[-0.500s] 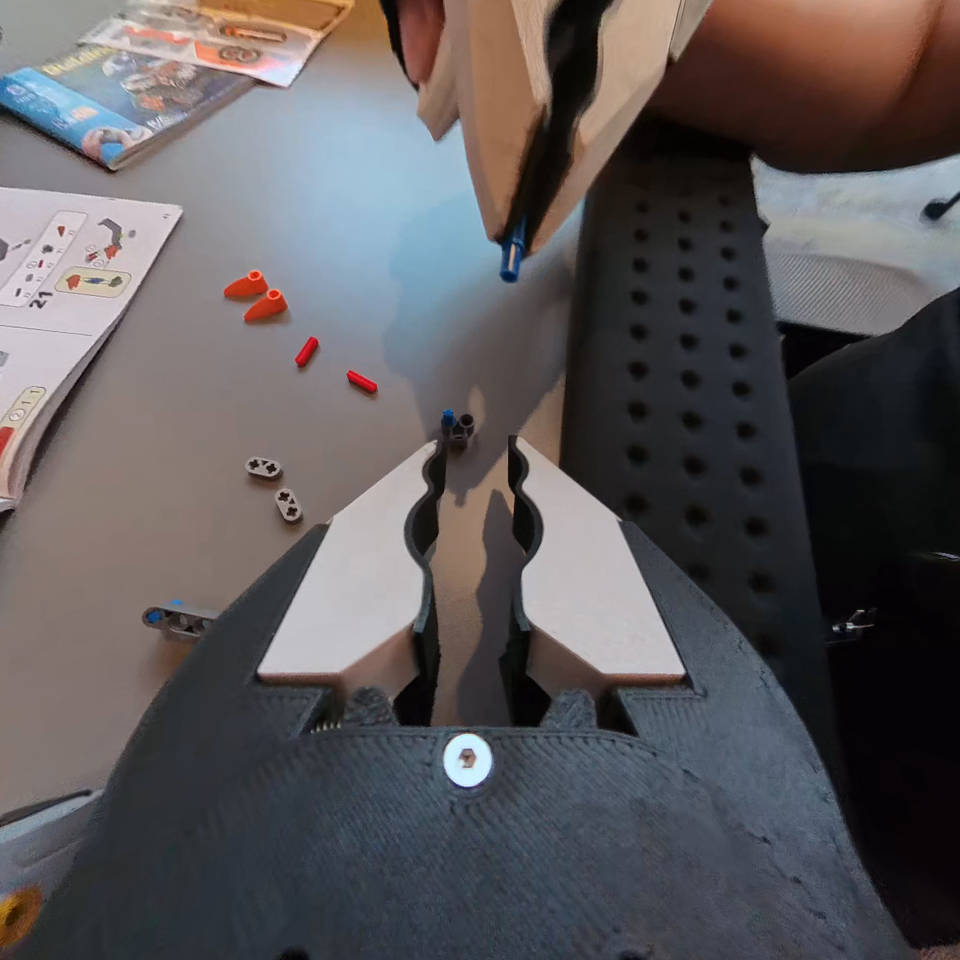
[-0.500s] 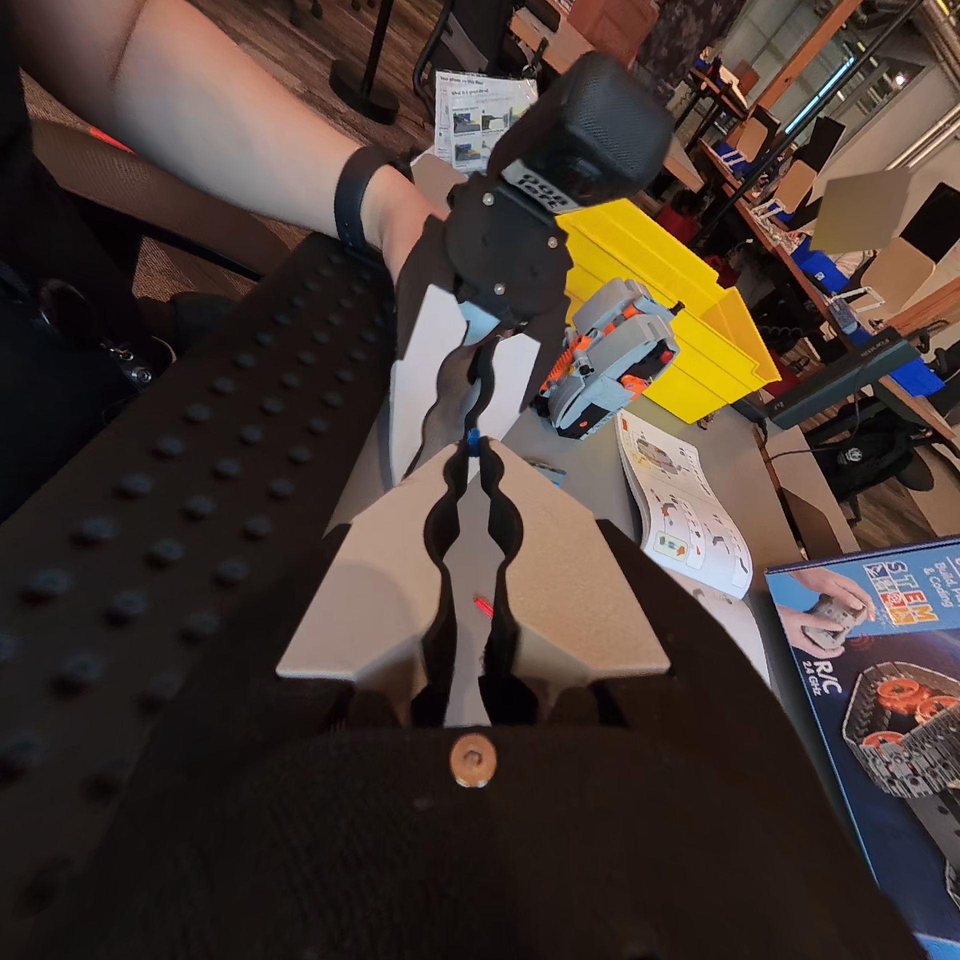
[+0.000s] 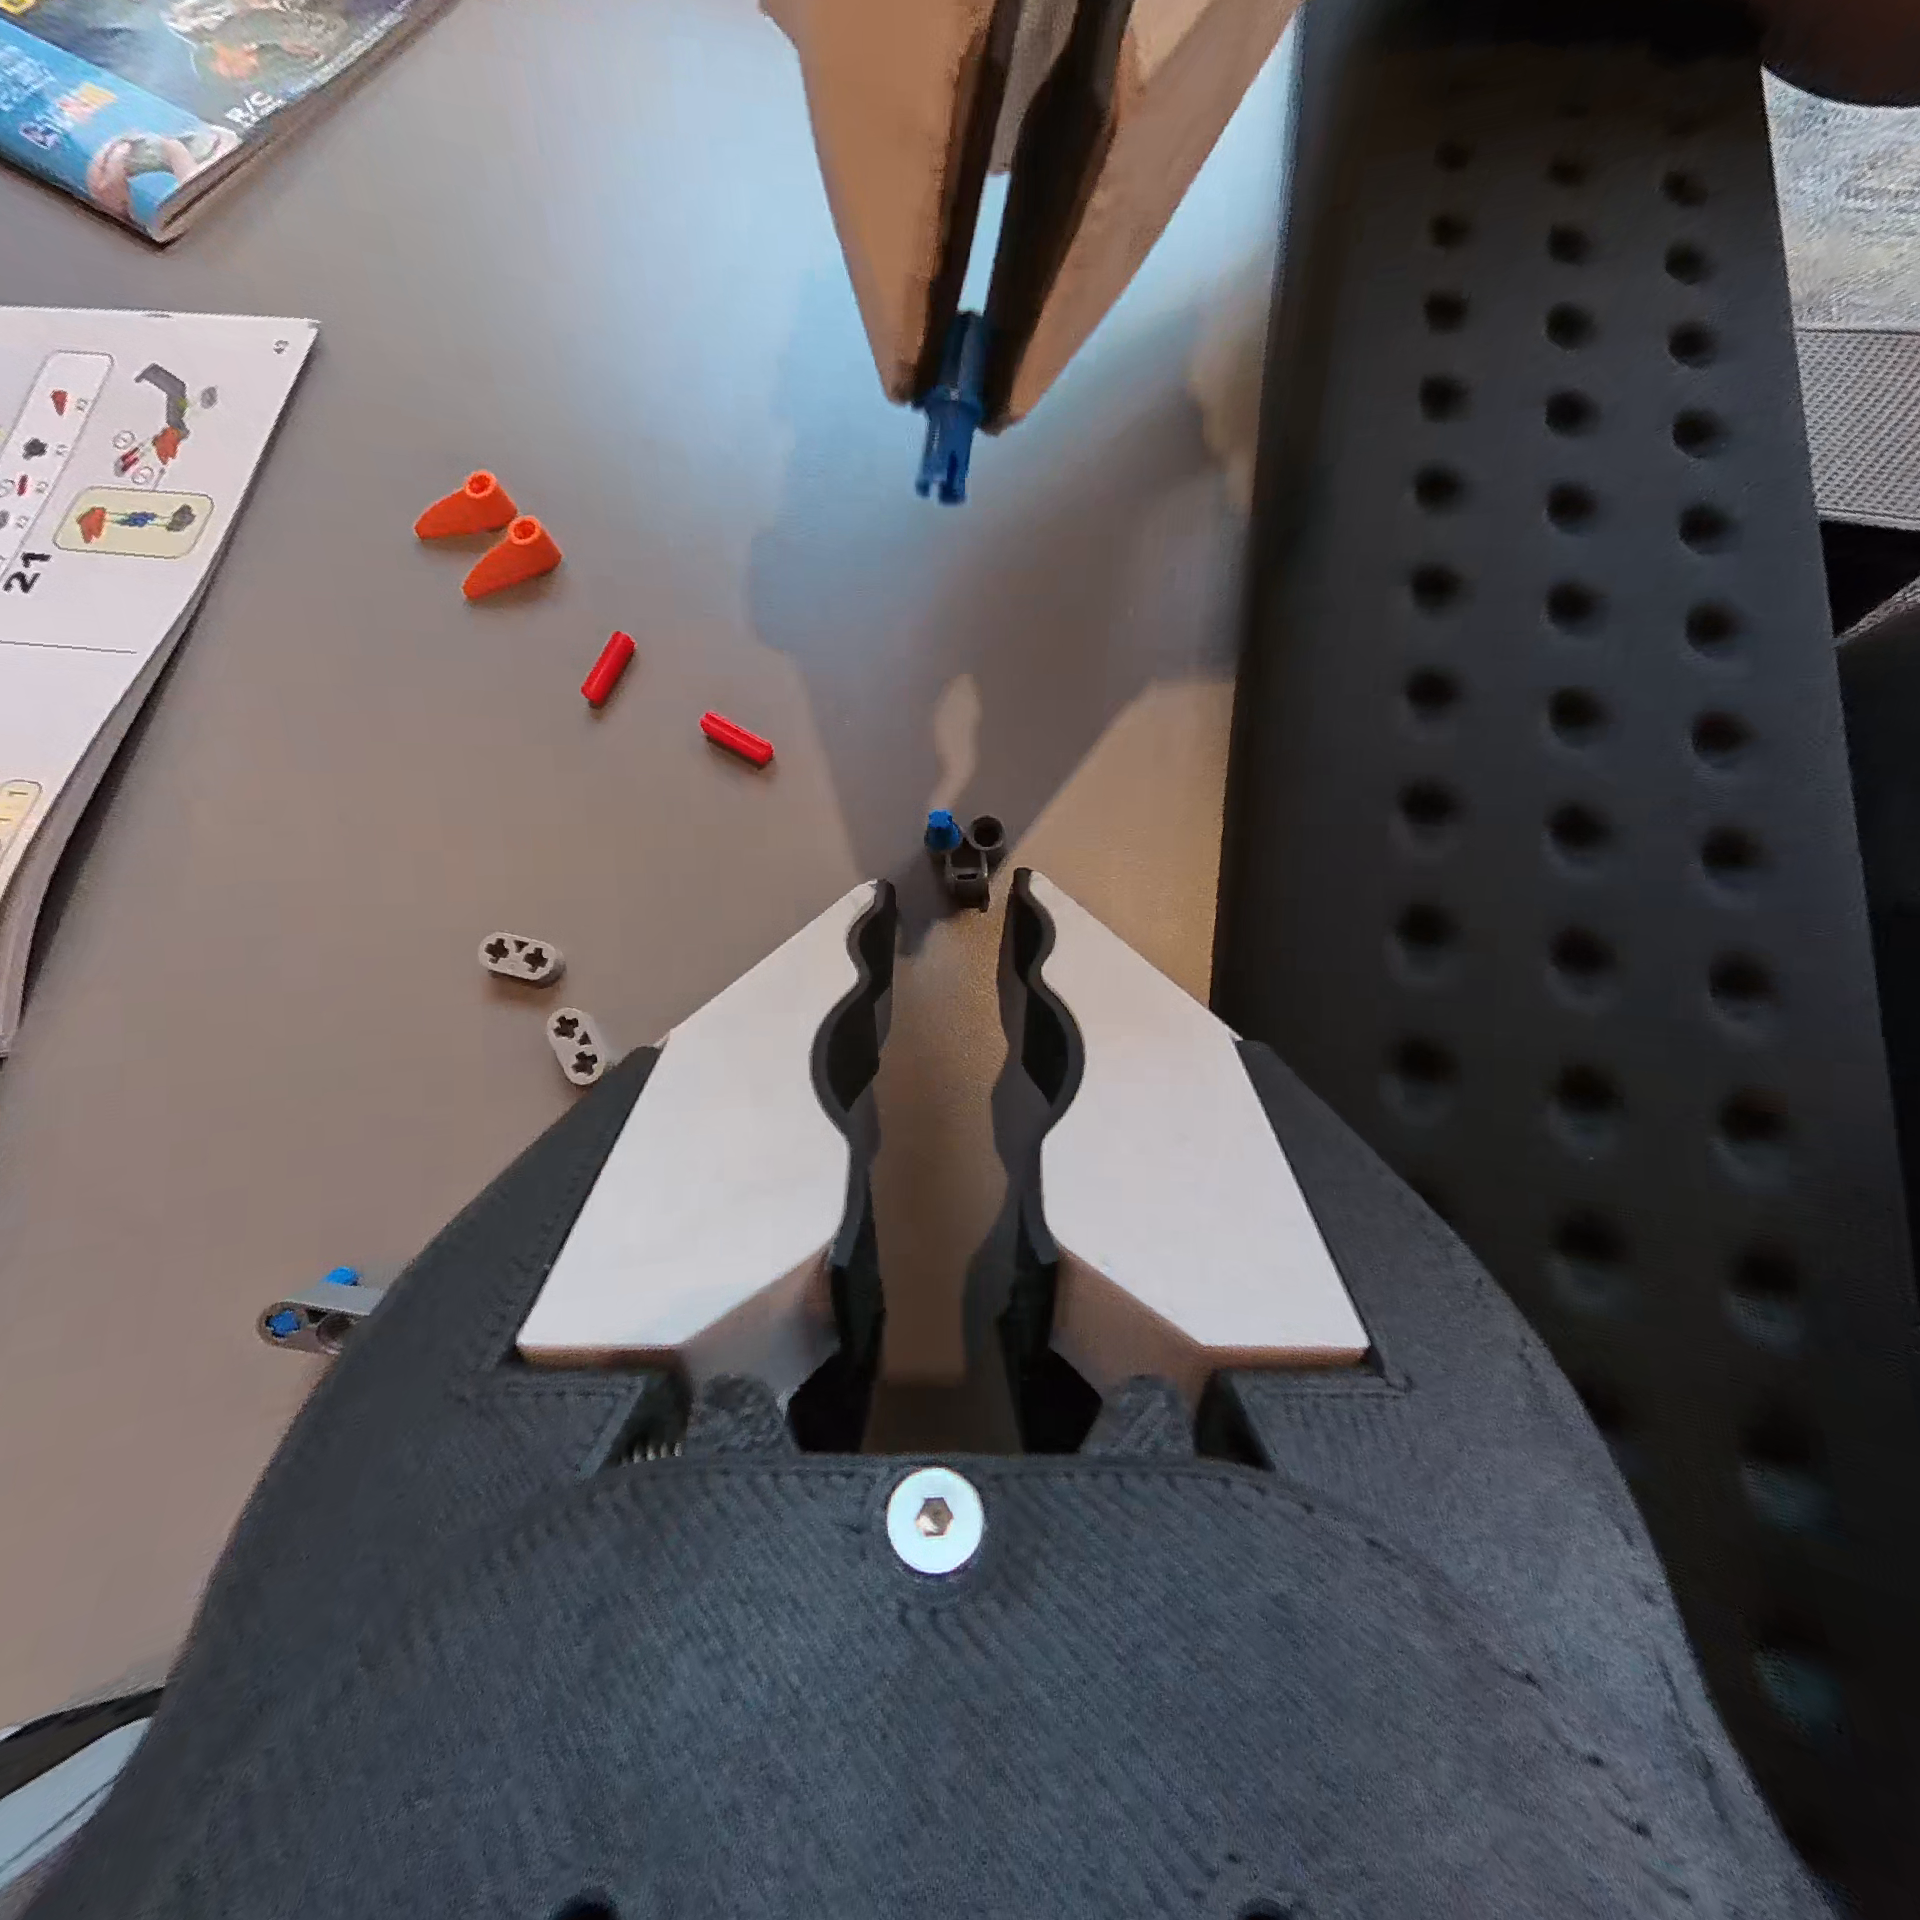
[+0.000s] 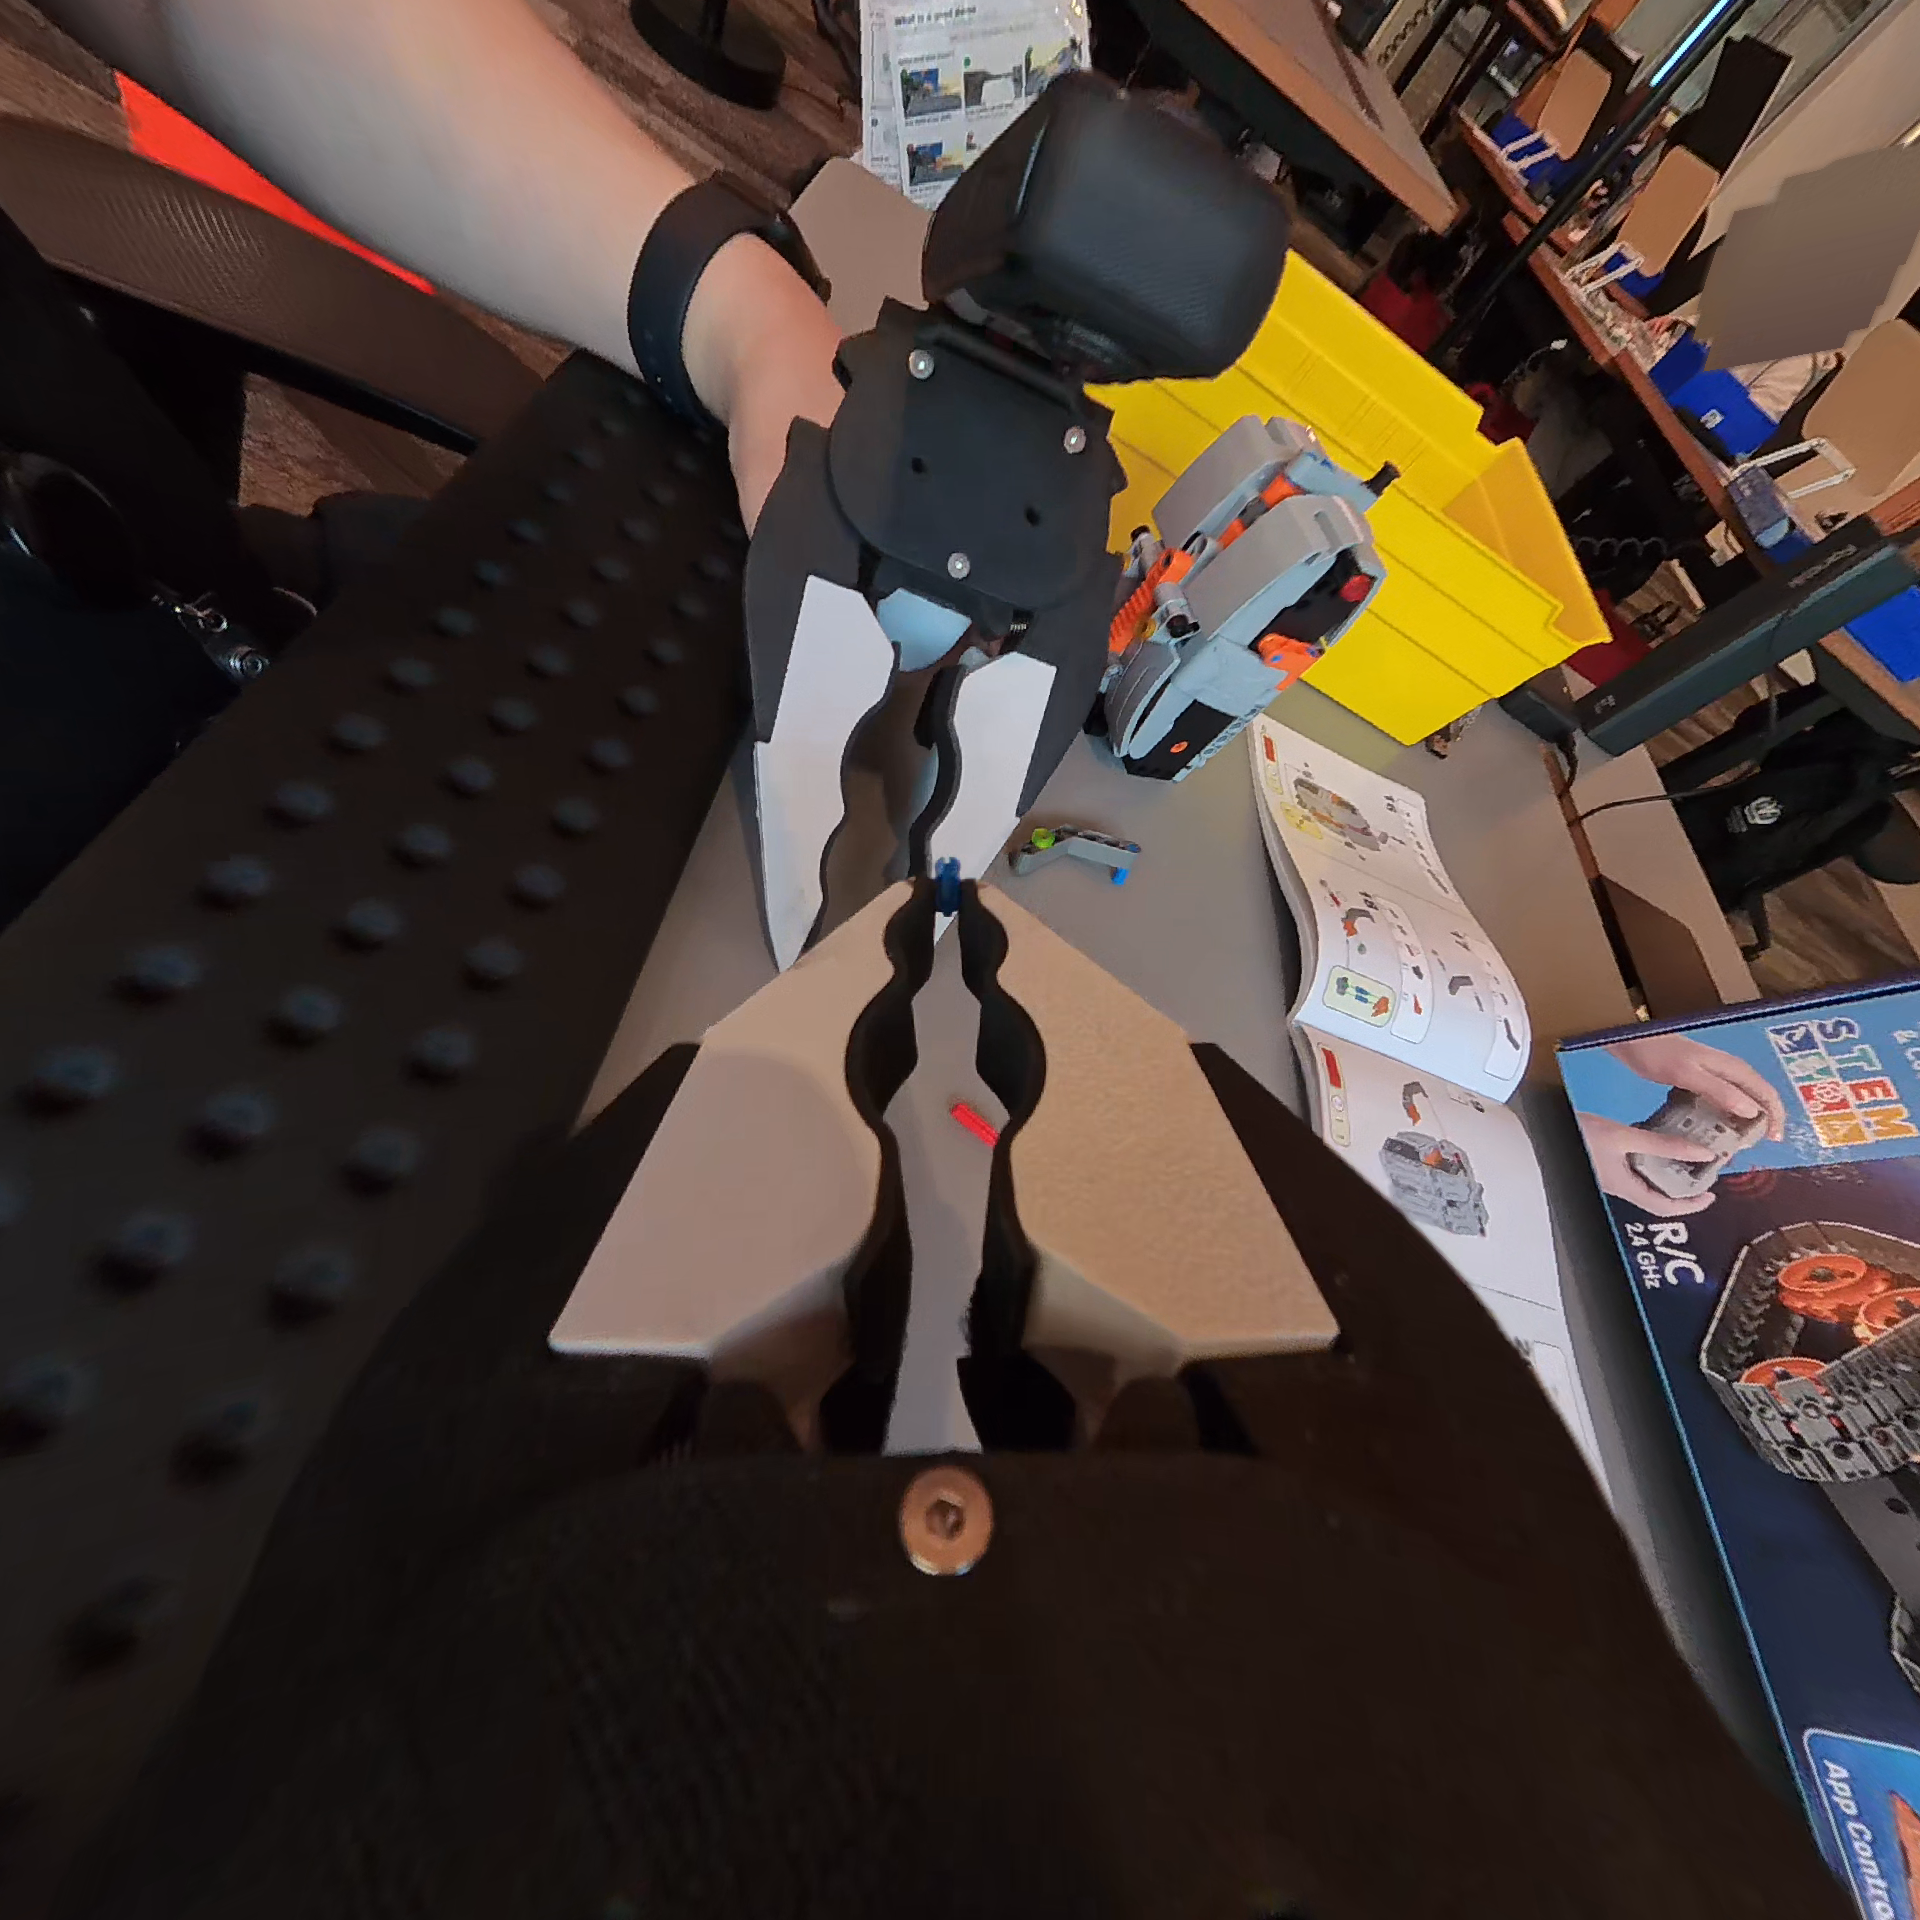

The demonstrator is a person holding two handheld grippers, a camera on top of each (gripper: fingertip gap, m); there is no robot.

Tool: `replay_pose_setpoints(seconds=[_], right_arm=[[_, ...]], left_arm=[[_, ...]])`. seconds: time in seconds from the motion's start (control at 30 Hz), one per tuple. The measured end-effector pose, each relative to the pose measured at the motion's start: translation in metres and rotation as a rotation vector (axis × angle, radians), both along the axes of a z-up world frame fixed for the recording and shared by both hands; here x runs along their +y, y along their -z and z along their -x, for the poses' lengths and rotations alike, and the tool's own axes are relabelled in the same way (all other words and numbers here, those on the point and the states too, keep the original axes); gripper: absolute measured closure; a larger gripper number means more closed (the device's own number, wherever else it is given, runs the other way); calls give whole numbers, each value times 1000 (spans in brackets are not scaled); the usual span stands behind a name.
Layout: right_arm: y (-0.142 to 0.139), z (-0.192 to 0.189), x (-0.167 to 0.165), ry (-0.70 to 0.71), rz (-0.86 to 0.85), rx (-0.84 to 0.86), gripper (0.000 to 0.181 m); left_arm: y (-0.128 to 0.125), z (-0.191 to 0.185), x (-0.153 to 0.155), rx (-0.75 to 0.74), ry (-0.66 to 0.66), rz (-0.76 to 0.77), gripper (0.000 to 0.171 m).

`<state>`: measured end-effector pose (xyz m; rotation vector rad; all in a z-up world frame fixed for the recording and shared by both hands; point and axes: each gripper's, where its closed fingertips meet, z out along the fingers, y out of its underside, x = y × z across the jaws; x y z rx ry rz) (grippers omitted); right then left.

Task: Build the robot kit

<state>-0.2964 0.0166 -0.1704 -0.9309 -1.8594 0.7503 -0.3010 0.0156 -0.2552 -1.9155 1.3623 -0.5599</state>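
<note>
My right gripper [image 4: 940,896] is shut on a small blue pin [image 4: 945,871], which sticks out past its tips. In the left wrist view the right gripper [image 3: 951,410] hangs above the grey table with the blue pin [image 3: 943,447] pointing down. My left gripper [image 3: 956,891] is open and empty, low over the table. A small dark grey connector with a blue pin [image 3: 966,847] lies just ahead of its tips. The left gripper also shows in the right wrist view [image 4: 914,831], right behind the held pin.
Two orange pieces [image 3: 488,532], two red axles [image 3: 736,739], two small grey links [image 3: 522,956] and a grey beam [image 3: 312,1320] lie on the table. An instruction booklet [image 4: 1382,935], blue box [image 4: 1766,1247], grey-orange model [image 4: 1236,603] and yellow bin [image 4: 1455,540] are nearby. A black perforated strip [image 3: 1558,727] runs along one side. Spacing between my two grippers at the tips: around 8 cm.
The right gripper has swung a little more upright over the table with the blue pin still held. The left gripper has barely moved and stays open.
</note>
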Motion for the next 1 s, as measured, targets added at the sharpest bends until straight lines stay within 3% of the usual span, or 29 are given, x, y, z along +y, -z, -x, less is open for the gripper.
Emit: replay_pose_setpoints(seconds=[0.2, 0.57, 0.8, 1.0], right_arm=[[14, 1, 7, 41, 3, -72, 176], [42, -1, 9, 63, 19, -207, 177], [48, -2, 6, 38, 23, -230, 177], [48, -2, 5, 29, 27, -231, 177]], left_arm=[[0, 0, 2, 16, 23, -66, 164], [-1, 8, 7, 113, 22, -227, 165], [0, 6, 1, 19, 20, -71, 164], [-1, 7, 6, 12, 10, -70, 153]])
